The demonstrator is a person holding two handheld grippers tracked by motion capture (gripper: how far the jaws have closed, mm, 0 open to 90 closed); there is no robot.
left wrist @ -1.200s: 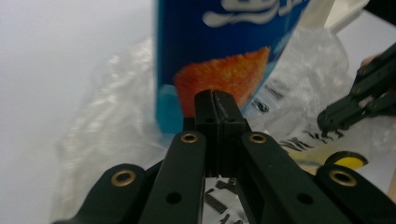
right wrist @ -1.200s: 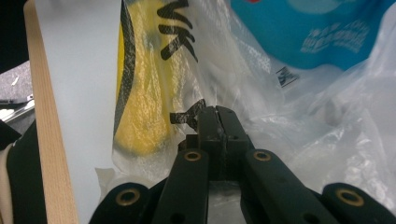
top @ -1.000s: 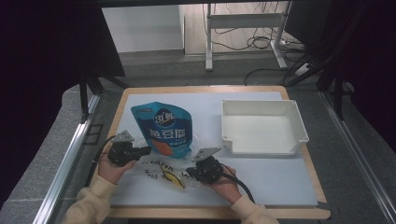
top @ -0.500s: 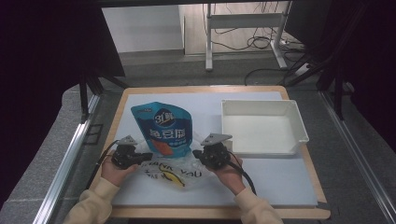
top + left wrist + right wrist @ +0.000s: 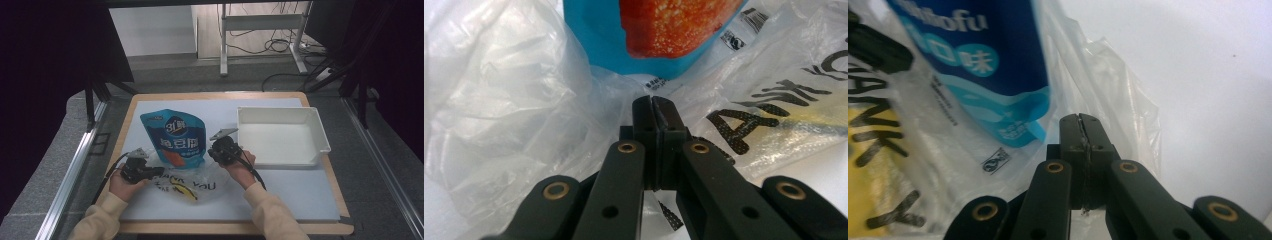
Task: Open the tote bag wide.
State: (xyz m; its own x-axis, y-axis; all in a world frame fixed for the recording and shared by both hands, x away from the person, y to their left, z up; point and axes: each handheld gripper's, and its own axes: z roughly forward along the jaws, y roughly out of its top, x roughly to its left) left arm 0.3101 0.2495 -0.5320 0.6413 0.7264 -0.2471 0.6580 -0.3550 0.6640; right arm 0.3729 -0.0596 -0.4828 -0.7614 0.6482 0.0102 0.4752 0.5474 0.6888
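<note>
Both grippers have their black jaws pressed together on thin film, each pinching an edge of the crinkled clear plastic bag printed with black "THANK YOU" letters and a yellow mark (image 5: 187,182). In the left gripper view the left gripper (image 5: 655,107) nips a fold of the bag (image 5: 514,115), with the red-and-blue base of the pouch at twelve o'clock just beyond the jaw tips. In the right gripper view the right gripper (image 5: 1081,125) clamps the bag's film (image 5: 1118,90) beside the pouch's lower corner, which sits at ten o'clock from the tips.

On the high view the left gripper (image 5: 141,169) lies at seven o'clock of the blue stand-up snack pouch with white lettering and an orange picture (image 5: 175,140), and the right gripper (image 5: 223,148) at four o'clock of it. The pouch's bottom reaches into the bag's mouth. Holding two opposite edges apart likely keeps that mouth spread, so the pouch can slide inside.

A white rectangular plastic tray (image 5: 320,135) sits at three o'clock of the pouch, well apart, on the pale blue mat (image 5: 300,190) over the wooden table.
</note>
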